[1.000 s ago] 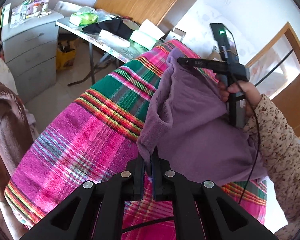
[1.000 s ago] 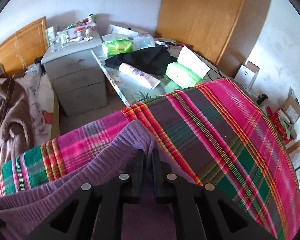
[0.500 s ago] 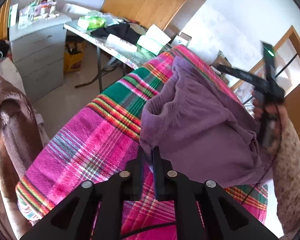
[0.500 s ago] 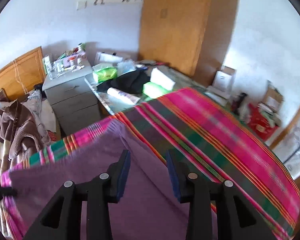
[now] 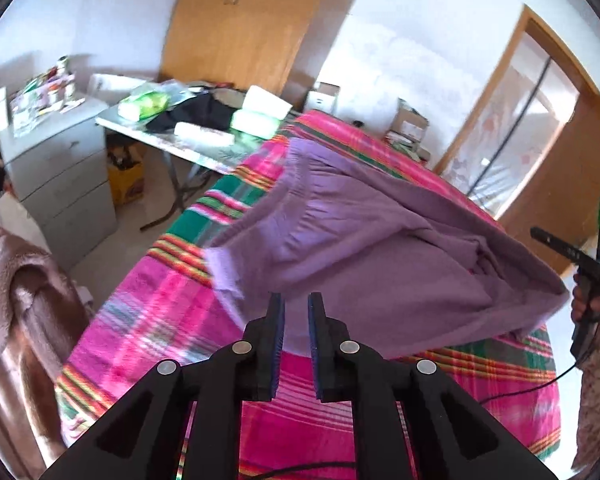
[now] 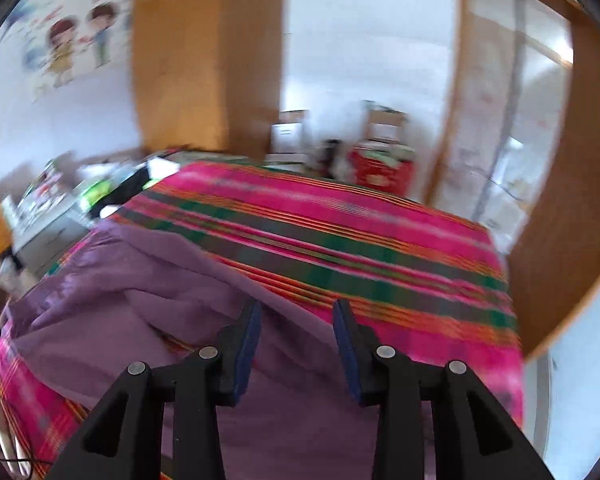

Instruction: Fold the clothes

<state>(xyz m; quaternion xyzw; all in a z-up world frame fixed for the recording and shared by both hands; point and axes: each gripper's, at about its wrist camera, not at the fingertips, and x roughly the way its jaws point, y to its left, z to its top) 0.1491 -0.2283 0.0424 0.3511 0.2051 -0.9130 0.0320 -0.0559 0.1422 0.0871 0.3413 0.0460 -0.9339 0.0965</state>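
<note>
A purple garment [image 5: 364, 248] lies rumpled on a pink, green and orange plaid blanket [image 5: 152, 320] that covers the bed. It also shows in the right wrist view [image 6: 140, 320] on the same blanket [image 6: 340, 232]. My left gripper [image 5: 296, 312] is open and empty just above the garment's near edge. My right gripper [image 6: 296, 320] is open and empty above the garment's other side. In the left wrist view the right gripper's handle [image 5: 592, 264] shows at the far right, held by a hand.
A folding table [image 5: 188, 144] with packets and a black cloth stands beyond the bed. A grey drawer unit [image 5: 60, 168] is to its left. A brown blanket [image 5: 16, 300] hangs at the near left. A wooden wardrobe [image 5: 244, 20] and a door [image 5: 540, 140] are behind.
Both grippers have opened and let go of the purple garment. It has dropped flatter onto the blanket. Both grippers have pulled back and up, the right one swinging right.
</note>
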